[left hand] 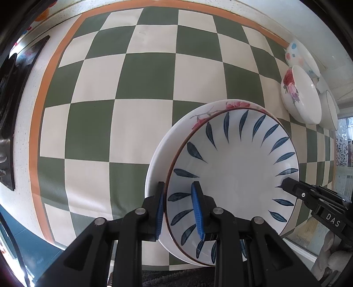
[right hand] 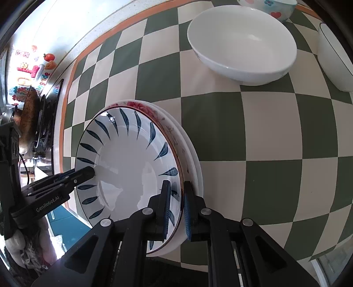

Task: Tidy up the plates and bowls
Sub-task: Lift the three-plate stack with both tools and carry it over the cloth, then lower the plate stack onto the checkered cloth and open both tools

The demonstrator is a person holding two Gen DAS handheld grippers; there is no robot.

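Gripping the blue-leaf plate (left hand: 233,172) from both sides, two hand-held grippers clamp its rim.

Left wrist view, left to right: dark stove edge (left hand: 8,123) at far left. Green-and-cream checkered mat (left hand: 141,75) with orange border fills most of the frame. Lower centre, left gripper (left hand: 179,209) has blue pads (left hand: 197,212) pinched on the near-left rim of the blue-leaf plate, one finger inside, one outside. Plate sits on top of a floral plate (left hand: 198,117) with pink flowers, lower right of centre; whether it fully rests or is slightly lifted, cannot tell. Right gripper (left hand: 286,183) enters from lower right, tips on the opposite rim. Upper right: rose bowl (left hand: 302,97), dotted bowl (left hand: 297,53) behind it, plain white bowl (left hand: 331,110) at the edge, all close together.

Right wrist view, left to right: fridge magnets (right hand: 28,66) upper left, a pan (right hand: 28,112) on the stove below them. Left gripper (right hand: 90,172) comes in from the left edge, closed on the plate's far rim. Blue-leaf plate (right hand: 128,167) lies centre-left on the stack; the floral plate (right hand: 141,106) peeks out at its top and a white plate edge (right hand: 194,167) at its right. Right gripper (right hand: 176,207), bottom centre, is clamped on the near-right rim of the blue-leaf plate. Mat (right hand: 253,136) runs right. Top: rose bowl (right hand: 242,48) upright, dotted bowl (right hand: 273,8) behind, white bowl (right hand: 335,55) at far right.
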